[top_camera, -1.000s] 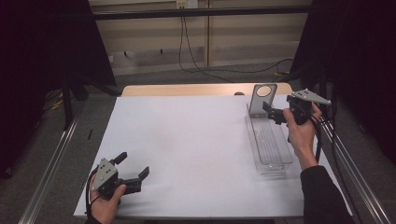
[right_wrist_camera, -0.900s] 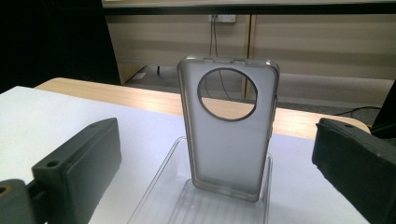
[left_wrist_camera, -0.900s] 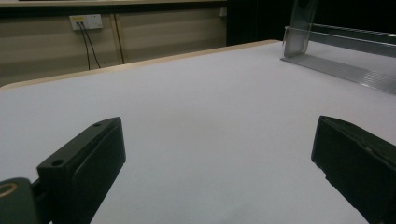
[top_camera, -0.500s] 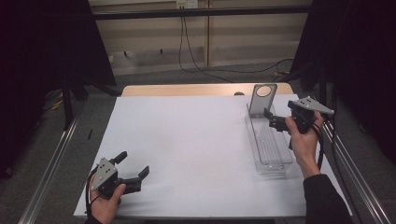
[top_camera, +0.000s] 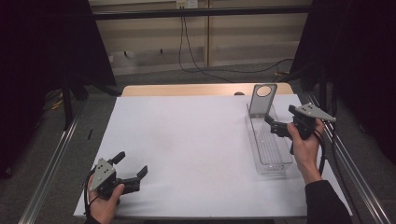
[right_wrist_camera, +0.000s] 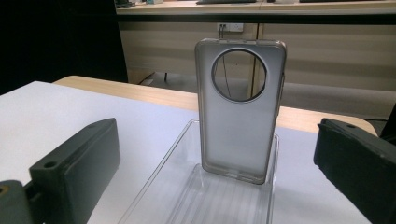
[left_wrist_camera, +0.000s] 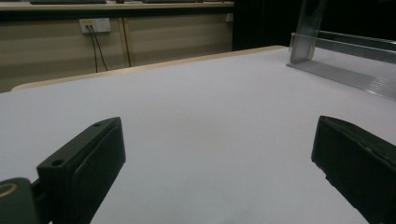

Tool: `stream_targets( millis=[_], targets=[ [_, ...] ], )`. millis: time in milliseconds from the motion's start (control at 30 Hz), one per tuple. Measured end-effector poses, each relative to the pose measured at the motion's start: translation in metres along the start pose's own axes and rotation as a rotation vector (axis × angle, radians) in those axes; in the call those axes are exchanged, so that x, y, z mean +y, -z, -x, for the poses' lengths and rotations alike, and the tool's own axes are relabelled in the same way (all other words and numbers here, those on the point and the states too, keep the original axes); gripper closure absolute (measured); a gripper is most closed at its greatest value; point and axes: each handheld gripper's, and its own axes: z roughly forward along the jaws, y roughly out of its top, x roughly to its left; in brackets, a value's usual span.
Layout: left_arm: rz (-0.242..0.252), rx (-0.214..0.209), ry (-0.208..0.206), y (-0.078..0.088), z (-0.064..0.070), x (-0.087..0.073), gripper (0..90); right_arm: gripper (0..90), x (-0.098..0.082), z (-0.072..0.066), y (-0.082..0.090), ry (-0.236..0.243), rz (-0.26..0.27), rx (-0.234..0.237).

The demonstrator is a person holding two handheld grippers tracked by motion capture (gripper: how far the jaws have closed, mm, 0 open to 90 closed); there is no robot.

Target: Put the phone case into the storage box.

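A translucent phone case (top_camera: 261, 99) with a round camera hole stands upright at the far end of a long clear plastic tray (top_camera: 275, 163) on the right of the white table. My right gripper (top_camera: 272, 126) hovers open over the tray's right side, a short way in front of the case and touching nothing. In the right gripper view the case (right_wrist_camera: 240, 107) rises straight ahead between the open jaws, inside the tray (right_wrist_camera: 159, 186). My left gripper (top_camera: 131, 164) rests open and holding nothing near the table's front left. Its view shows the tray (left_wrist_camera: 345, 70) far off to the right.
The white sheet (top_camera: 196, 144) covers most of the table, with a wooden strip (top_camera: 187, 89) bare at the far edge. Metal rails (top_camera: 51, 163) run along both sides. Cables hang against the back wall (top_camera: 187, 37).
My right gripper has drawn back a little toward the person, away from the standing case. The left gripper has stayed in place.
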Motion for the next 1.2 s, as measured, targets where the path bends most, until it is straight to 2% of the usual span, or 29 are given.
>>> stream_targets(
  millis=[267, 300, 500, 533, 600, 800, 1200],
  targets=[
    [0.014, 0.000, 0.011, 0.003, 0.001, 0.000, 2.8, 0.2, -0.006, -0.010, 0.007, 0.019, 0.009, 0.017],
    [0.012, -0.001, 0.003, 0.004, 0.001, 0.000, 2.8, 0.2, -0.006, -0.010, 0.008, 0.020, 0.011, 0.018],
    [0.020, 0.003, 0.011, 0.006, 0.002, 0.000, 2.8, 0.4, -0.008, -0.012, 0.015, 0.029, 0.013, 0.019],
    [0.020, 0.014, 0.010, 0.007, 0.002, 0.000, 2.8, 0.4, -0.009, -0.012, 0.017, 0.031, 0.010, 0.015],
    [0.022, 0.002, 0.009, 0.007, 0.002, 0.001, 2.8, 0.4, -0.009, -0.011, 0.021, 0.028, 0.011, 0.017],
    [0.029, 0.002, 0.022, 0.007, 0.003, 0.001, 2.8, 0.2, -0.014, -0.009, 0.035, 0.026, 0.016, 0.012],
    [0.034, 0.008, 0.018, 0.011, 0.003, 0.001, 2.8, 0.2, -0.029, -0.018, 0.058, 0.051, 0.048, 0.021]
  ],
)
